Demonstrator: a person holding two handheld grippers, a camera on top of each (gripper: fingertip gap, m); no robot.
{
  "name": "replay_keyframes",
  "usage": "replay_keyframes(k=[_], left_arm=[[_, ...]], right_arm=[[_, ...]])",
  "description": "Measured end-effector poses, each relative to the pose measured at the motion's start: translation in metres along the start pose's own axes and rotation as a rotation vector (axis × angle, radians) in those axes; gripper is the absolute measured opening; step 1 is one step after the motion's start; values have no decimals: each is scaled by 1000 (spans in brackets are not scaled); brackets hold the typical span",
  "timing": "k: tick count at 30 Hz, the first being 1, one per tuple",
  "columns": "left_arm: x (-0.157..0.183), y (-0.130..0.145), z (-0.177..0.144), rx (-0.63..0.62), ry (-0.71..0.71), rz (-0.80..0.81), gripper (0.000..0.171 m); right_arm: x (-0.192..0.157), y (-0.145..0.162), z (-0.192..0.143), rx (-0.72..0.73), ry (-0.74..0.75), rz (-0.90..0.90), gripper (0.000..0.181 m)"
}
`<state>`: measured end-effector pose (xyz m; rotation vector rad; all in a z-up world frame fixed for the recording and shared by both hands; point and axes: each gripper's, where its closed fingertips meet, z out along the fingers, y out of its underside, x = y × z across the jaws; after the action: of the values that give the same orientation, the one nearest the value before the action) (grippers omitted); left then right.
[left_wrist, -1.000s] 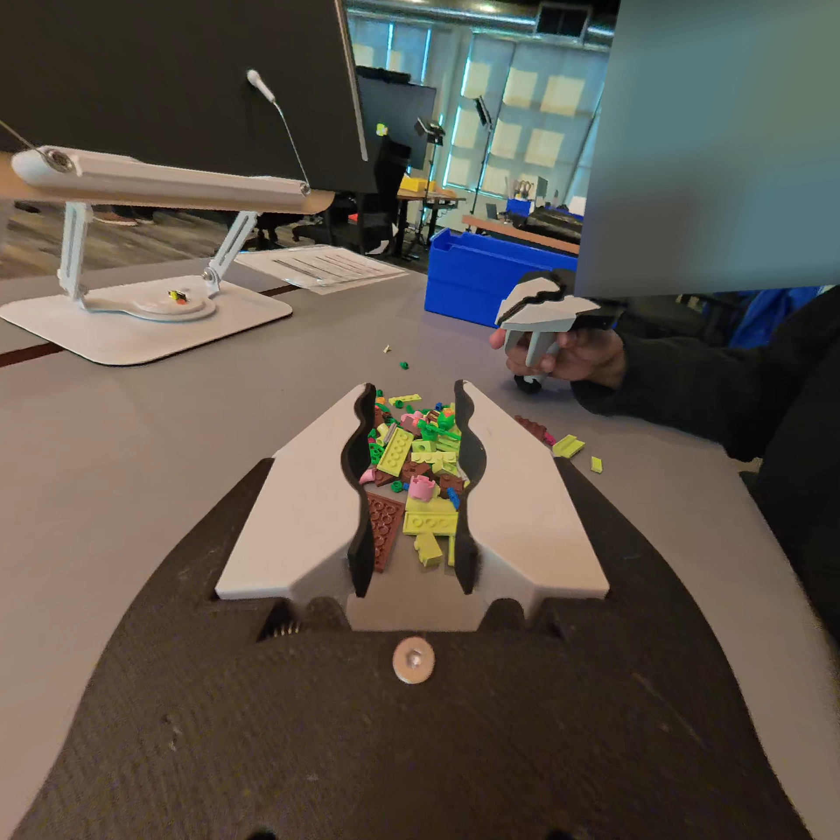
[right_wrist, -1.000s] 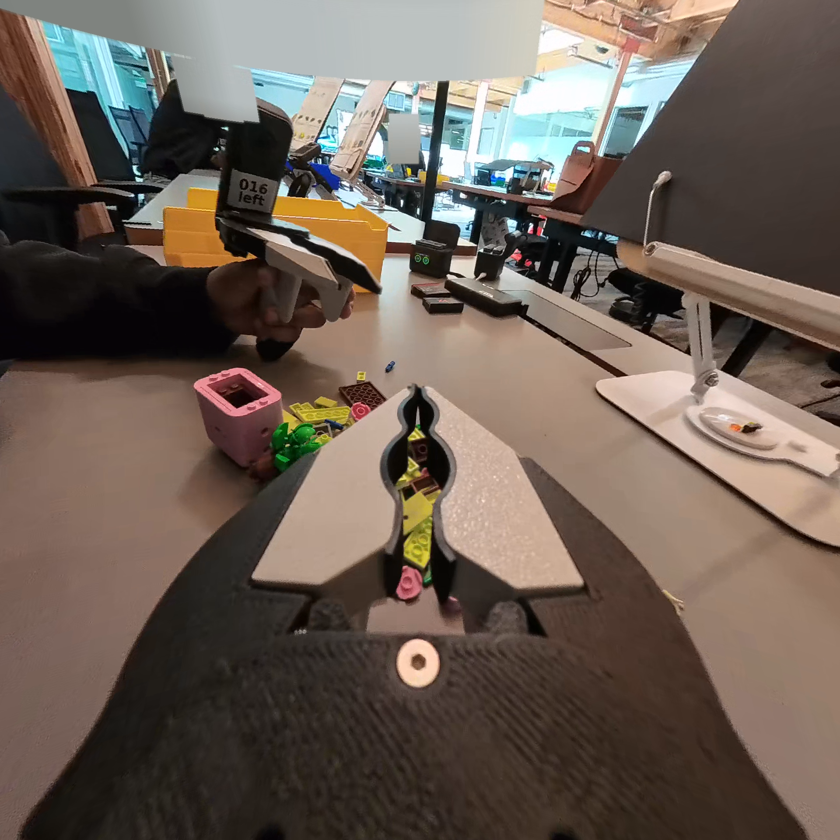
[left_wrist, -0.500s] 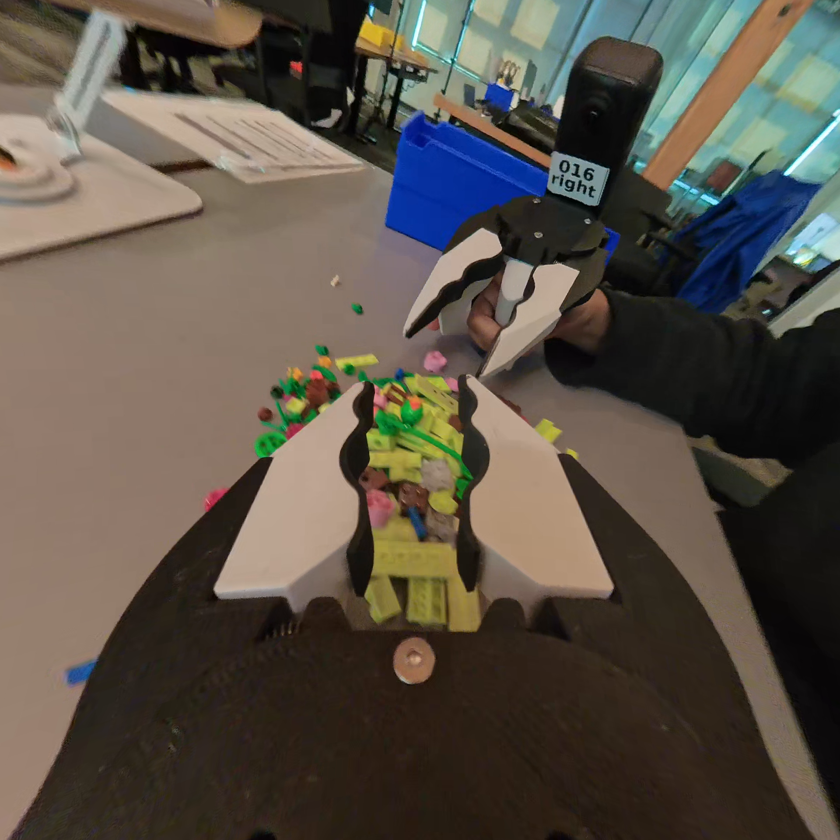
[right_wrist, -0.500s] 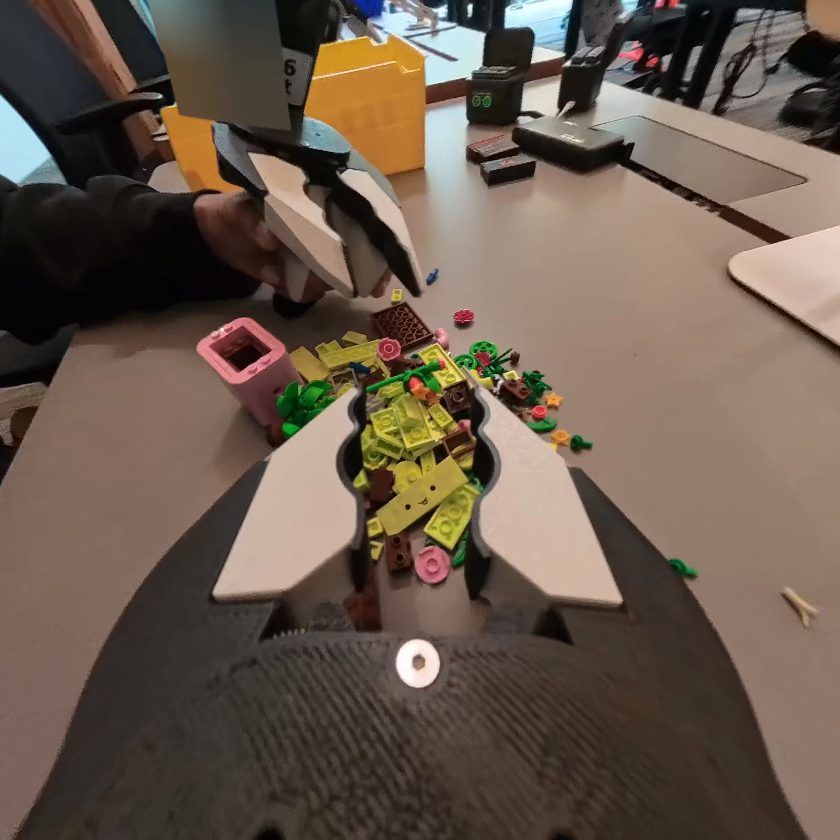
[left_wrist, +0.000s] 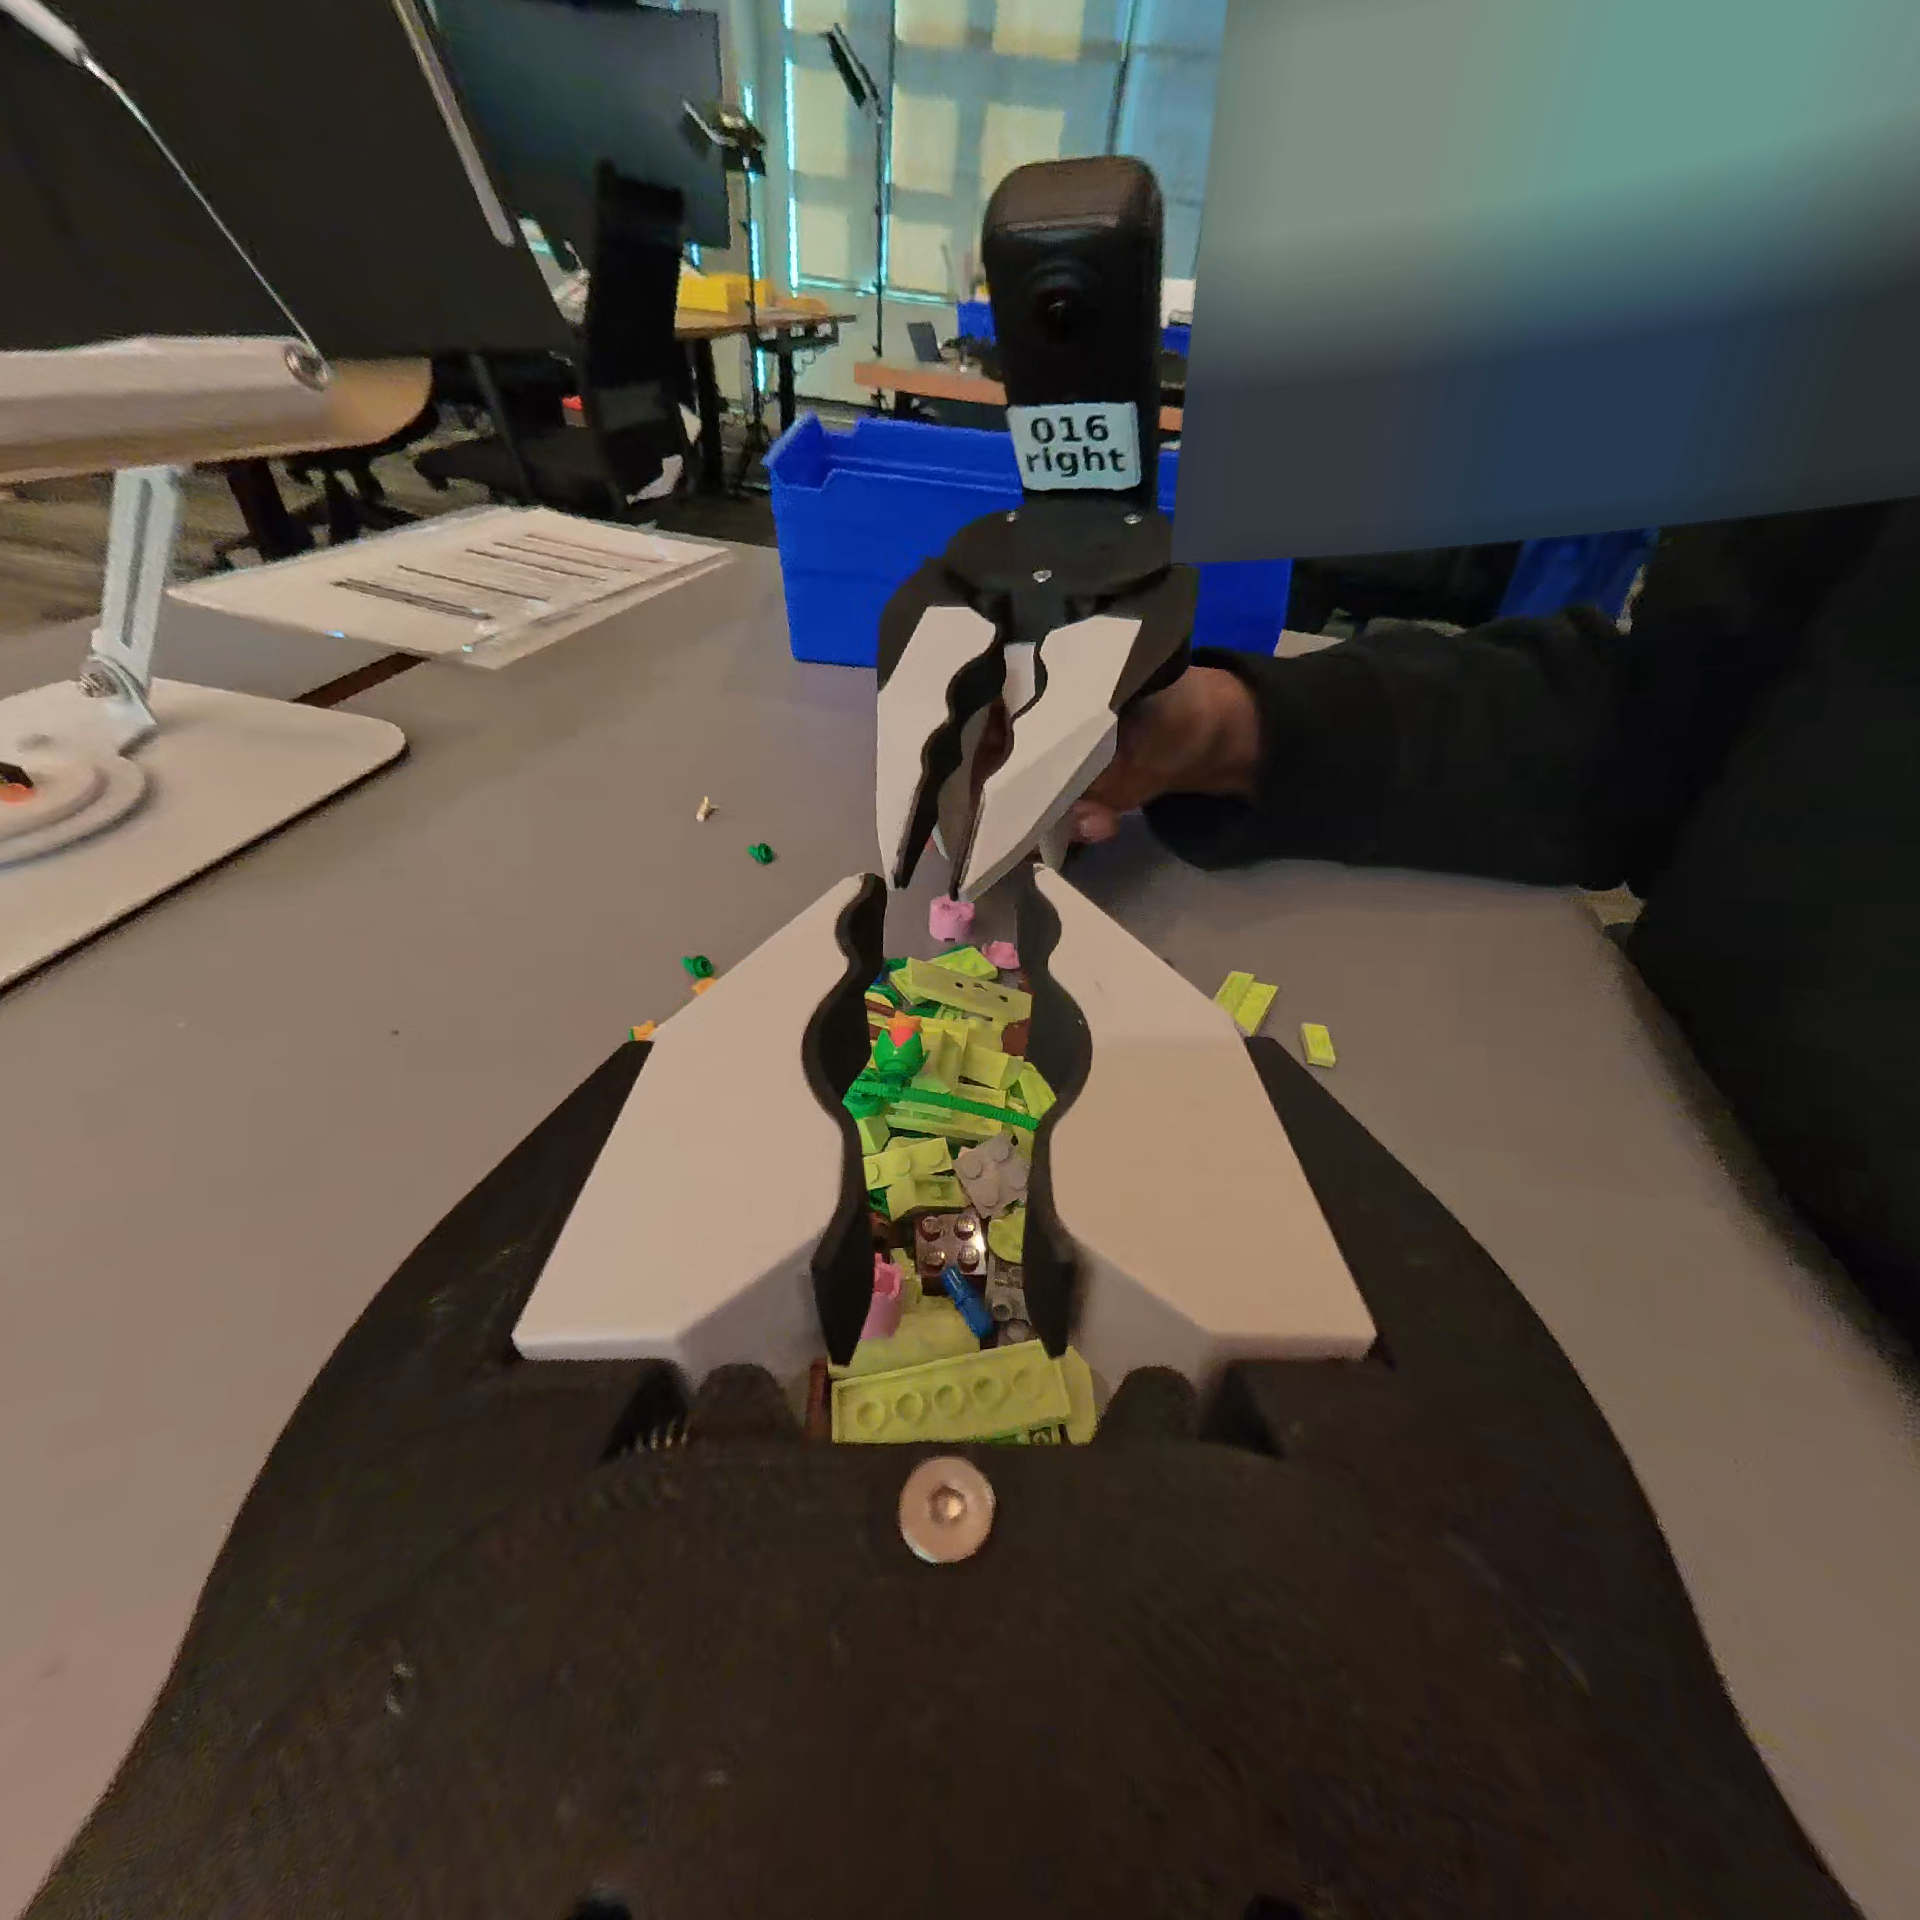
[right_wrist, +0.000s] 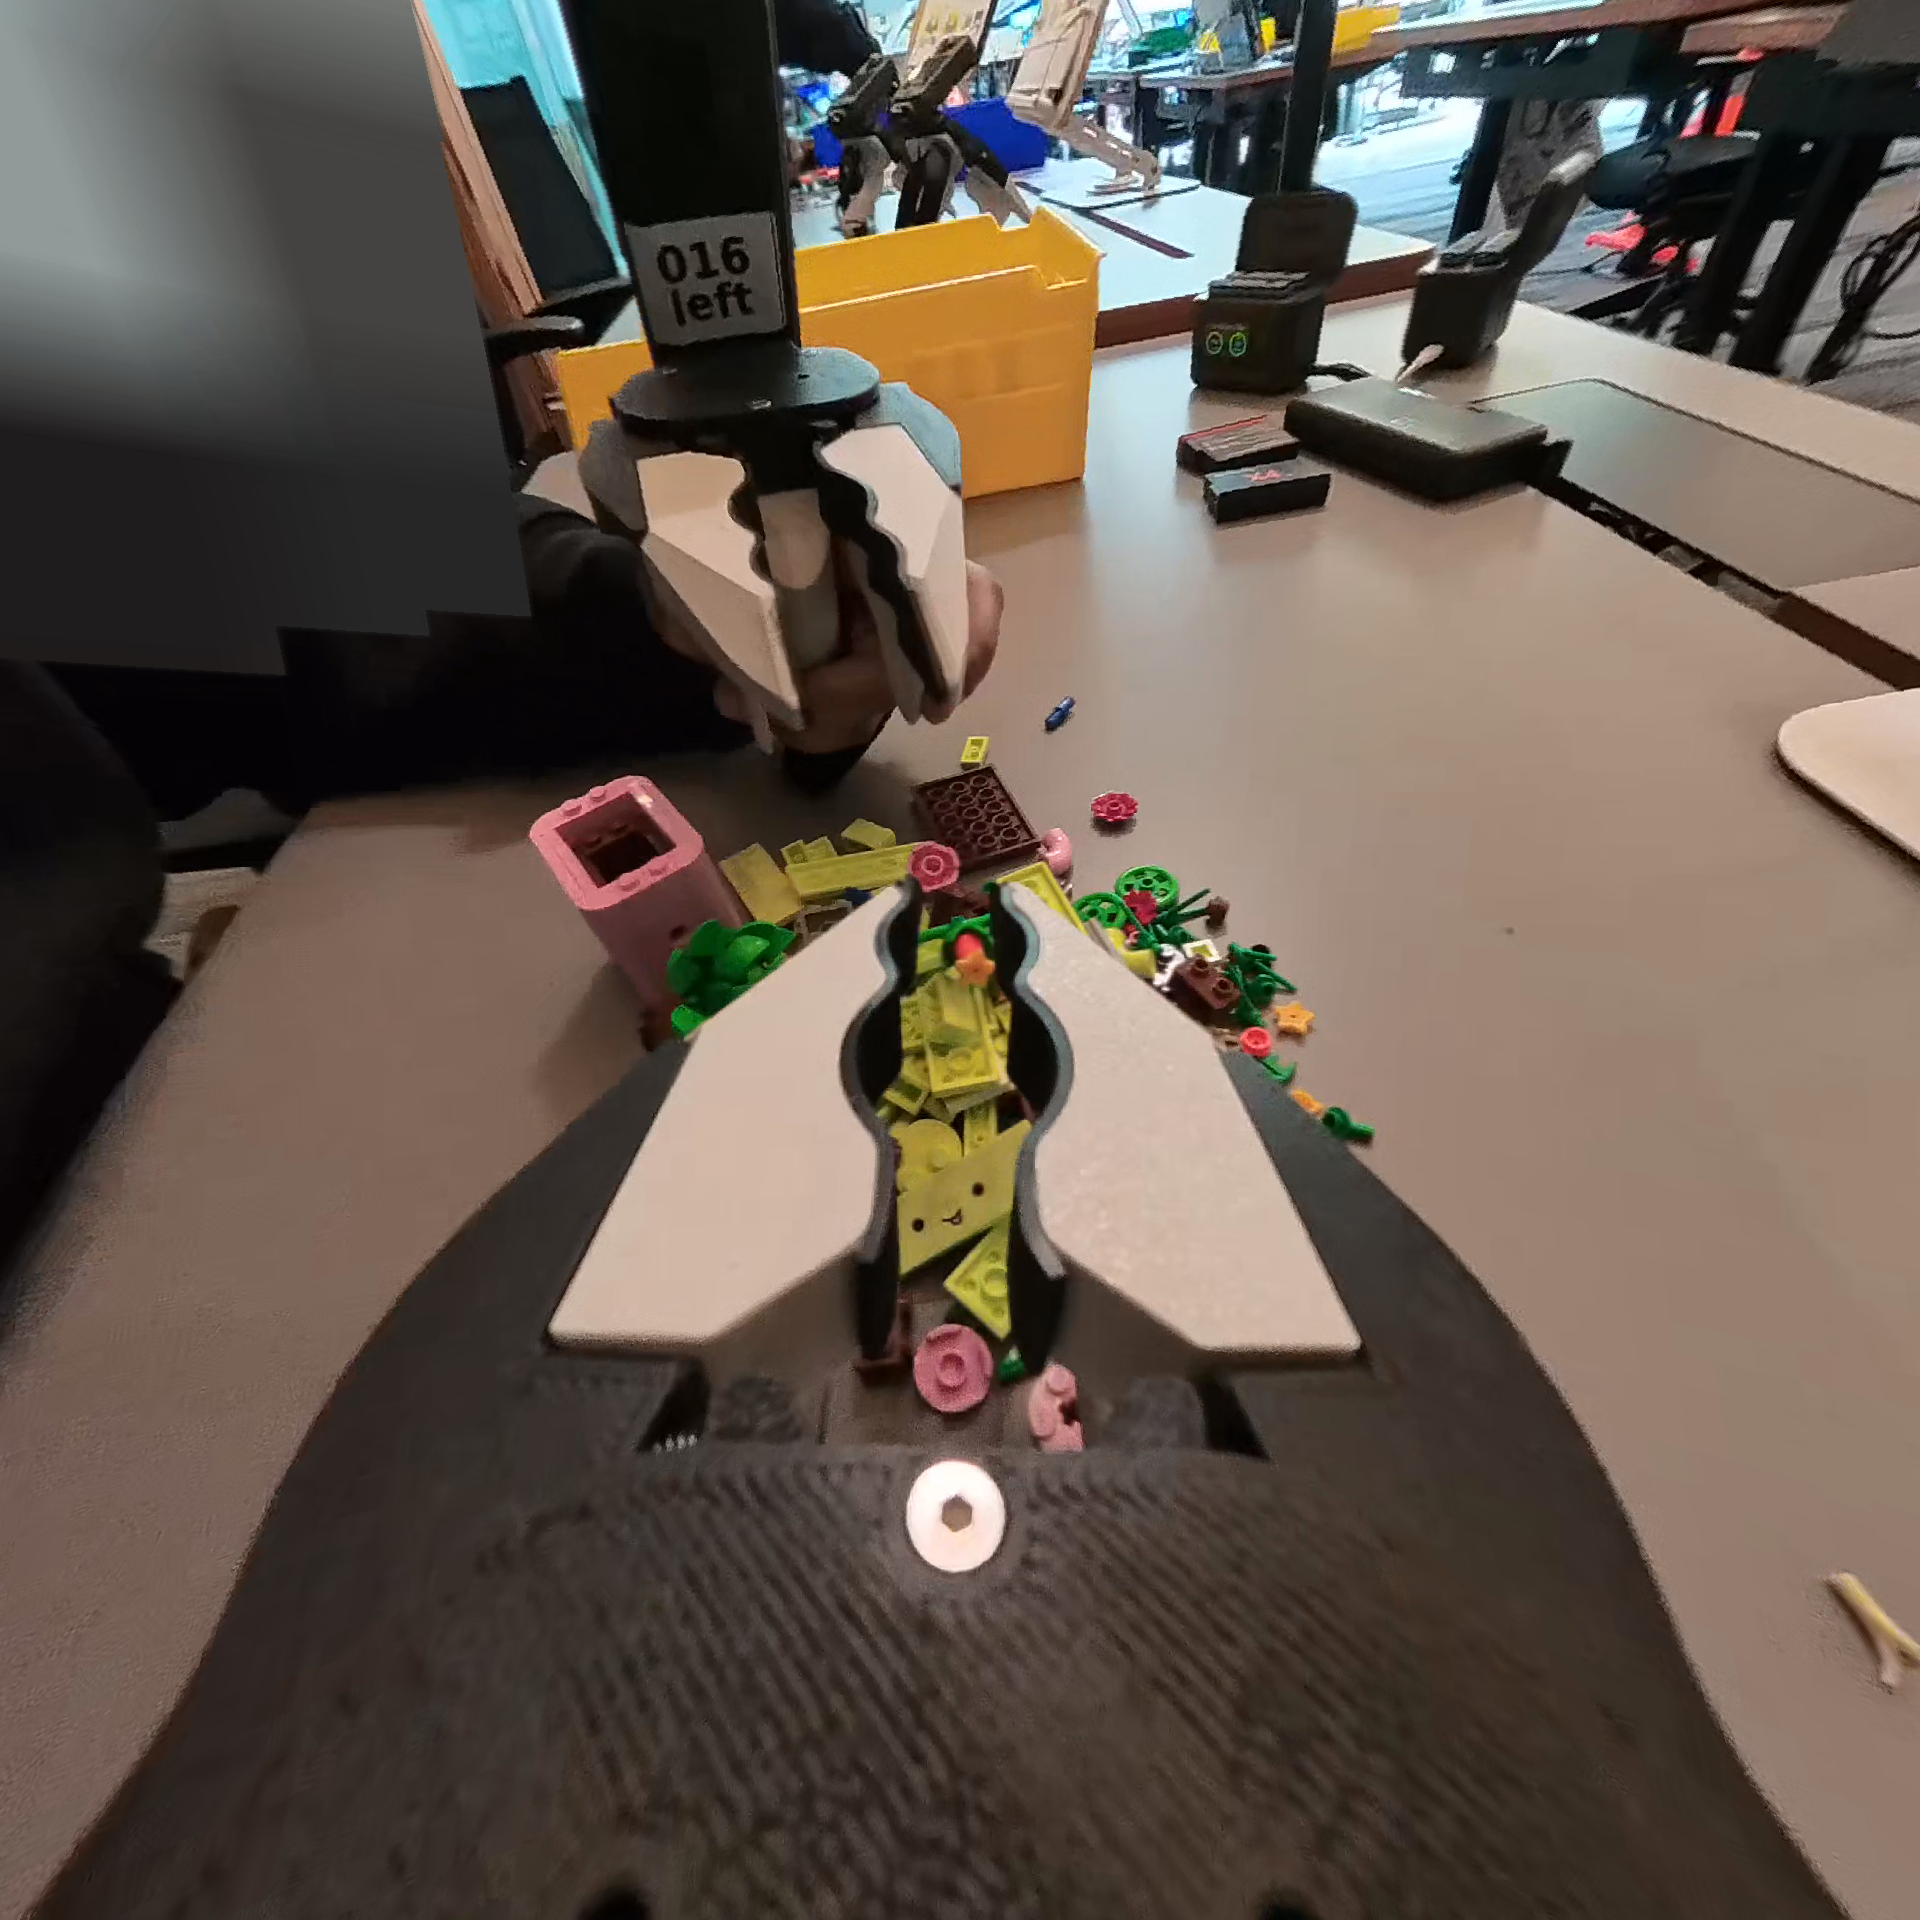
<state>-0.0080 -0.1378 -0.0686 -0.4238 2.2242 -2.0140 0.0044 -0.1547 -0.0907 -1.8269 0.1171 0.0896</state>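
A pile of small toy bricks (left_wrist: 935, 1091), mostly lime green with brown, pink and dark green bits, lies on the grey table (left_wrist: 416, 1039). My left gripper (left_wrist: 951, 896) is open and empty, low over the near side of the pile. My right gripper (left_wrist: 932, 881) points down at the far edge of the pile, its tips just above a small pink piece (left_wrist: 951, 916). In the right wrist view the right gripper (right_wrist: 951, 896) is narrowly open and empty over the pile (right_wrist: 956, 1049). The left gripper (right_wrist: 852, 717) faces it from across the pile. A pink hollow block (right_wrist: 623, 873) stands left of the pile.
A blue bin (left_wrist: 883, 540) and a sheet of paper (left_wrist: 468, 582) lie behind the pile. A white stand base (left_wrist: 156, 748) is at the left. A yellow bin (right_wrist: 935, 343), black boxes (right_wrist: 1413, 436), a brown plate (right_wrist: 977, 821) and loose bits (right_wrist: 1058, 713) are nearby. Only a small space, under 4 cm, lies between the two pairs of fingers. Between my left fingertips and the brown plate (right_wrist: 977, 821) there is roughly 11 cm.
The right gripper has moved in over the far edge of the pile and its jaws have narrowed since half a second ago. The left gripper has stayed open over the pile.
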Motion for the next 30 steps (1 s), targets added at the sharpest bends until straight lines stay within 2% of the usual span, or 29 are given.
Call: replay_keyframes(k=[3, 7, 10, 15, 19, 26, 30], left_arm=[[-2, 4, 2, -27, 9, -51, 24], [-11, 8, 0, -56, -38, -68, 23], [-16, 12, 2, -94, -83, -62, 22], [-9, 21, 7, -169, -94, 26, 23], [-5, 26, 10, -200, -88, 57, 23], [-12, 30, 9, -229, -116, 30, 25], [-11, 36, 10, -271, -119, 49, 25]], right_arm=[[-1, 4, 3, -28, -5, -1, 10], [-1, 9, 7, -71, -43, 41, 20], [1, 12, 9, -95, -35, 54, 20], [-6, 20, 15, -153, 11, -80, 16], [-8, 28, 19, -209, 12, -109, 17], [-3, 19, 14, -150, 20, -59, 15], [-1, 22, 16, -171, 18, -38, 14]])
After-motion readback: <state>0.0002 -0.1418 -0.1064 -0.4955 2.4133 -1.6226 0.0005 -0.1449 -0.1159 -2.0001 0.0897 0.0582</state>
